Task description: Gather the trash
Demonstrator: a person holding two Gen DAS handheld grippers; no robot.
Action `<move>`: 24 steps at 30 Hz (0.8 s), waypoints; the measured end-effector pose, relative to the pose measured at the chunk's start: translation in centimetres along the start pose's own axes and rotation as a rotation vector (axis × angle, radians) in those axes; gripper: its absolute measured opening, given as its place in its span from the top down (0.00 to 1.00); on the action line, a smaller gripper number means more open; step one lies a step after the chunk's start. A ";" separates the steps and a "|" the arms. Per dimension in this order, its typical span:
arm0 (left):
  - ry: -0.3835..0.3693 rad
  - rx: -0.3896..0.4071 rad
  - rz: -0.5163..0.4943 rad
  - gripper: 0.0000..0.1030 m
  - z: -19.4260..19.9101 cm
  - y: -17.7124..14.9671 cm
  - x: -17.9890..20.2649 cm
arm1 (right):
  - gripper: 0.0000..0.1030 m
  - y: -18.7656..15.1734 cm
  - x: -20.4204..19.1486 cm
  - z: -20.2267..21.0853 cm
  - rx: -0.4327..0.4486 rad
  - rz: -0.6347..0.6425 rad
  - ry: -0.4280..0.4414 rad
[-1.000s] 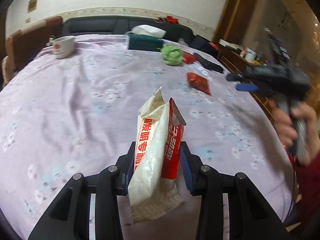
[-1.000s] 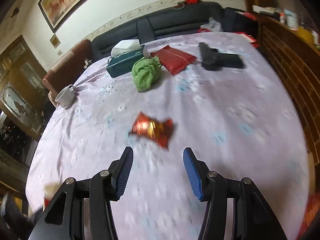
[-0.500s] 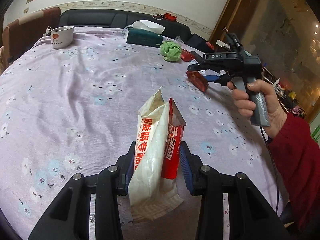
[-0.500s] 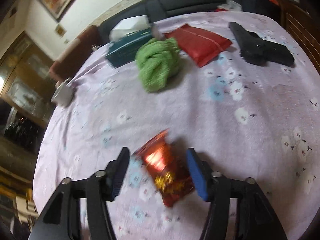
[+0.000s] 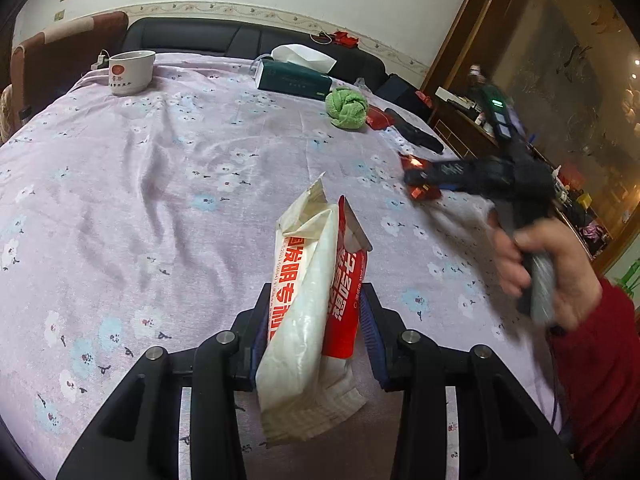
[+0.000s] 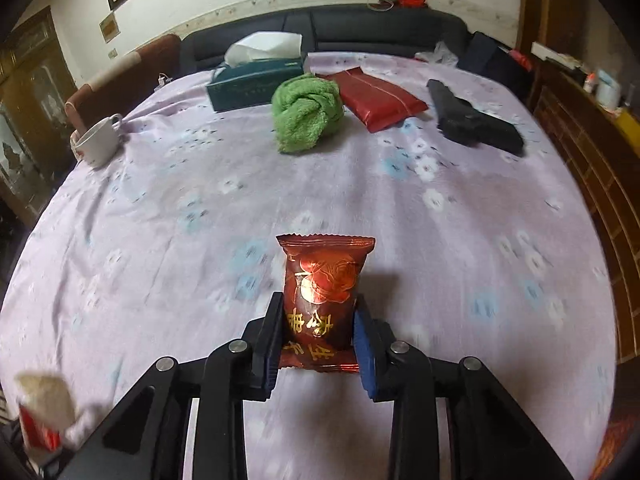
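Now closed on the red snack packet, right gripper faces green towel; left gripper grips white wrapper.

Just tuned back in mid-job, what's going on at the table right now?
A person is collecting trash with two handheld grippers. The left gripper is shut on a crumpled white-and-red wrapper. The right gripper is shut on a shiny red snack packet above the lilac tablecloth.

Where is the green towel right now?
In the right wrist view, the green towel lies at the table's far side, between the teal tissue box and the red packet, touching the packet.
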State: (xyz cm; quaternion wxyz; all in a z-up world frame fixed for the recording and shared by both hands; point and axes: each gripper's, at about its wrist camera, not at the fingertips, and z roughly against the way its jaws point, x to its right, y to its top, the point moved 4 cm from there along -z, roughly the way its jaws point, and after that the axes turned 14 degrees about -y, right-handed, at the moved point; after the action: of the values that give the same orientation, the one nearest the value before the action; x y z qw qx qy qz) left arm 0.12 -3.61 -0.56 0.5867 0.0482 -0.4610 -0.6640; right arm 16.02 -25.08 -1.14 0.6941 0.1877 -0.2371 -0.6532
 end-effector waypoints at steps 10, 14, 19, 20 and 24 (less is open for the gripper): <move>0.031 0.044 -0.068 0.62 1.0 -0.9 1.6 | 0.67 -10.0 -2.7 9.4 0.040 -0.034 0.043; 0.029 0.049 -0.084 0.62 1.4 -1.6 2.3 | 0.67 -12.9 -2.9 11.5 0.087 -0.057 0.010; 0.023 0.050 -0.105 0.62 1.7 -2.7 3.0 | 0.67 -14.6 -2.9 12.0 0.127 -0.104 -0.028; 0.025 0.053 -0.112 0.62 1.8 -2.9 3.2 | 0.67 -14.8 -3.0 11.8 0.124 -0.108 -0.027; 0.036 0.068 -0.140 0.62 2.1 -3.1 3.6 | 0.67 -15.3 -3.2 11.0 0.121 -0.121 -0.038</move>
State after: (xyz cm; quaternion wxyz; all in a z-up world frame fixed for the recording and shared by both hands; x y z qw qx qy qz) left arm -4.52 -5.78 0.24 0.5453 0.1121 -0.4682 -0.6862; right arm -2.96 -22.48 -1.12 0.6362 0.2308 -0.2774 -0.6819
